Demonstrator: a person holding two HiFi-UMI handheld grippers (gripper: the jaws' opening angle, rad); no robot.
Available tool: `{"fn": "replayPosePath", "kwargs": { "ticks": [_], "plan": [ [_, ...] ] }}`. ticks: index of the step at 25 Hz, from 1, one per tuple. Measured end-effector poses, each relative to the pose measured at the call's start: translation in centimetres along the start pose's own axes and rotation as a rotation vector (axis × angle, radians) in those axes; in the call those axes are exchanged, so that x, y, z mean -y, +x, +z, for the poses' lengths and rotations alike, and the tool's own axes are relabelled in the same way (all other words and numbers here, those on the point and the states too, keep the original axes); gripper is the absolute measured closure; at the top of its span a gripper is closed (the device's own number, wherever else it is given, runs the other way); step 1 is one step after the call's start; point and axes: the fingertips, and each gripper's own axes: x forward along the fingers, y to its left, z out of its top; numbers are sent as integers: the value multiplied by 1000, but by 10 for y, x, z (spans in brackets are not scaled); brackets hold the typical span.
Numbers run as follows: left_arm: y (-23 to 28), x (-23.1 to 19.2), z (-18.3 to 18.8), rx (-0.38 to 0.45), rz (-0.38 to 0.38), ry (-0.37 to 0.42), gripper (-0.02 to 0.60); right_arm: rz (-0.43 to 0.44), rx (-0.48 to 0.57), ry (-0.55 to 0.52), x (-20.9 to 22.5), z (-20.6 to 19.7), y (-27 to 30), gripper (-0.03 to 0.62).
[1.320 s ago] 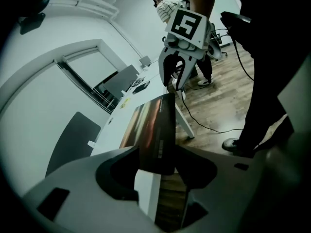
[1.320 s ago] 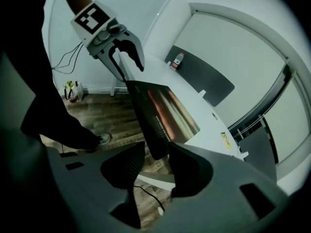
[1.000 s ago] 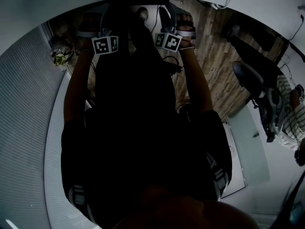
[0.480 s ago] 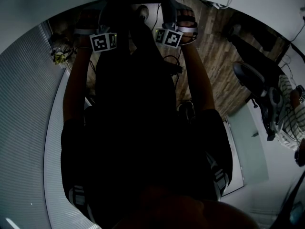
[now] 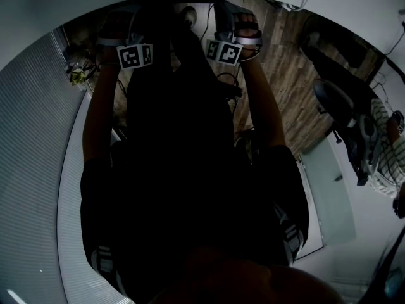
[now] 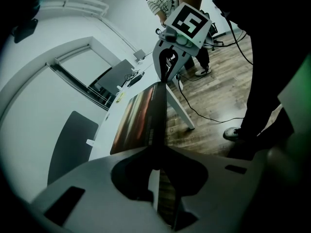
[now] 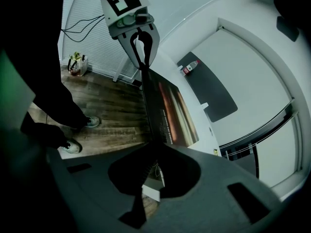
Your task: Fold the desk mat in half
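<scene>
Closest in, the jaws of the left gripper (image 6: 156,153) have just been closing. They pinch the near edge of the thin, dark-backed desk mat (image 6: 141,115) with its red-orange printed face. The right gripper (image 7: 150,148) has also just been closing and is clamped on the same edge further along.

Both bites look shallow, taking only the rim. The first risk, as I judge it, is the sheet sliding out of one pinch as it is raised, which would drop that corner.

Ahead of each gripper the held edge runs straight to the other one. If one hand rises or travels faster, the fold will likely go skew and the edges will not meet.

Beyond the jaws the rest of the mat lies on the white desk (image 6: 104,130), close to its rim, with wooden floor (image 6: 214,96) below. A pull toward the person, instead of up and over, could drag it off.

Farthest from the right gripper, a small bottle (image 7: 190,67) sits on a dark grey pad (image 7: 209,89), well apart. An overlong sweep might knock it.
</scene>
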Motion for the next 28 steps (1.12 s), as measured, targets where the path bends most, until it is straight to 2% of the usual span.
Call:
{"fn": "replayPosePath", "kwargs": {
  "ticks": [7,11,18,25,28],
  "plan": [
    [-4,5,0,9,-7,2,565,16,18,-5,-4,1,-6,583],
    [-5,2,1,11,-43,0,568,38,31,9,1,3,-9,585],
    [-13,5,4,23,-138,1,569,117,54,32,1,4,-14,585],
    [-23,6,12,48,-268,-80,569,243,73,60,4,2,-24,585],
    [-32,9,15,53,-347,-82,569,311,75,77,9,7,-33,585]
  ]
}}
